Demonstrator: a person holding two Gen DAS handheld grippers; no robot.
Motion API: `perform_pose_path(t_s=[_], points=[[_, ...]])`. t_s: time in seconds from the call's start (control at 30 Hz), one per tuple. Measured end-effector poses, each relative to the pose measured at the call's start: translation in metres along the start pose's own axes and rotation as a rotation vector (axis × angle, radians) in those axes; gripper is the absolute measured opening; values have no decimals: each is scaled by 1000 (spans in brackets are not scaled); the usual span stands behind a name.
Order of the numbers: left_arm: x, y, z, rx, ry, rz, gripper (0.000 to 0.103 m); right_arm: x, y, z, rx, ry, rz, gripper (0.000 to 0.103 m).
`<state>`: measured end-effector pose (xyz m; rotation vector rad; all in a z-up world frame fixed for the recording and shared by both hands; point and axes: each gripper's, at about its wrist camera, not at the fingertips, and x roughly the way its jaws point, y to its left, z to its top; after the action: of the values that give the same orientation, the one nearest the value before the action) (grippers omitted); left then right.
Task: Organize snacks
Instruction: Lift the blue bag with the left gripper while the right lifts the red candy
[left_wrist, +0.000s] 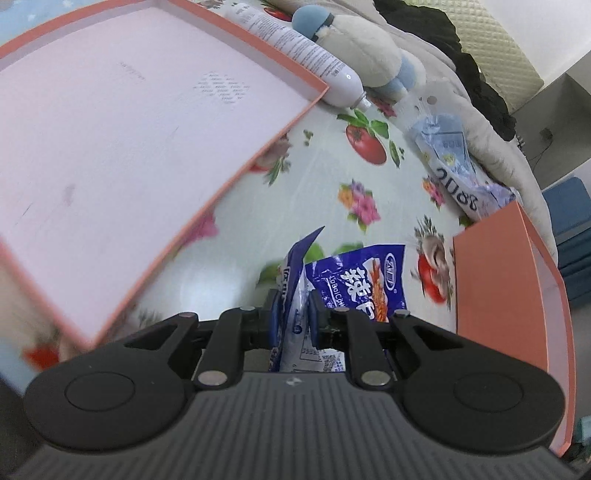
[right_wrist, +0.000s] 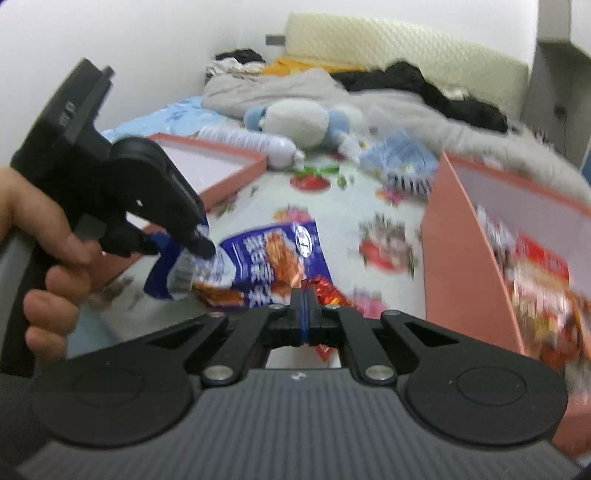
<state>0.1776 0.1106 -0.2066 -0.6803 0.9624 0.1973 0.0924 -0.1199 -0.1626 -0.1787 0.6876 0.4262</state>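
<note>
Over the bed, your left gripper clamps a blue packet (box nearby); your right gripper pinches a red packet.

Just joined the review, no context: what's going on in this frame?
A person is sorting snack packets on a flowered sheet with two handheld grippers. The left gripper is clamped on a blue snack bag, carried above the sheet. The right gripper is shut on a red-foil packet. To the right, a pink box already holds red snack packs; the pink lid lies to the left.
</note>
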Motion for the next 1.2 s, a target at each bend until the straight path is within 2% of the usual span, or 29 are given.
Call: perform_pose_path(t_s=[0.13, 0.23, 0.33, 0.4, 0.43, 0.47, 0.53, 0.6, 0.63, 0.77, 0.87, 1.07, 1.2], points=[[-16, -3, -23, 59, 11, 23, 20, -13, -2, -18, 59, 61, 44, 3], [-23, -2, -35, 102, 48, 20, 26, -24, 1, -30, 55, 88, 46, 3], [-30, -2, -43, 169, 86, 10, 42, -30, -1, -38, 104, 124, 54, 6], [-35, -3, -46, 215, 100, 8, 60, -34, -2, -41, 136, 139, 48, 9], [-37, -4, -47, 247, 101, 8, 64, -35, -3, -41, 152, 148, 36, 10], [-40, -6, -49, 287, 111, 7, 73, -38, -5, -41, 168, 152, 27, 16], [-46, -8, -51, 356, 118, -10, 80, -43, -7, -41, 196, 144, 29, 30], [-55, -10, -51, 423, 108, -14, 88, -48, -9, -40, 227, 131, 15, 60], [-59, -11, -51, 455, 106, -19, 89, -49, -10, -39, 241, 122, 9, 63], [-72, -19, -41, 577, 77, -35, 91, -48, -10, -34, 268, 92, -30, 63], [-72, -29, -33, 675, 84, -82, 95, -37, -10, -32, 286, 94, -59, 63], [-44, -52, -35, 889, 160, -106, 97, -13, -11, -34, 297, 137, -111, 63], [-18, -60, -44, 1001, 199, -70, 97, -1, -14, -34, 293, 165, -146, 63]])
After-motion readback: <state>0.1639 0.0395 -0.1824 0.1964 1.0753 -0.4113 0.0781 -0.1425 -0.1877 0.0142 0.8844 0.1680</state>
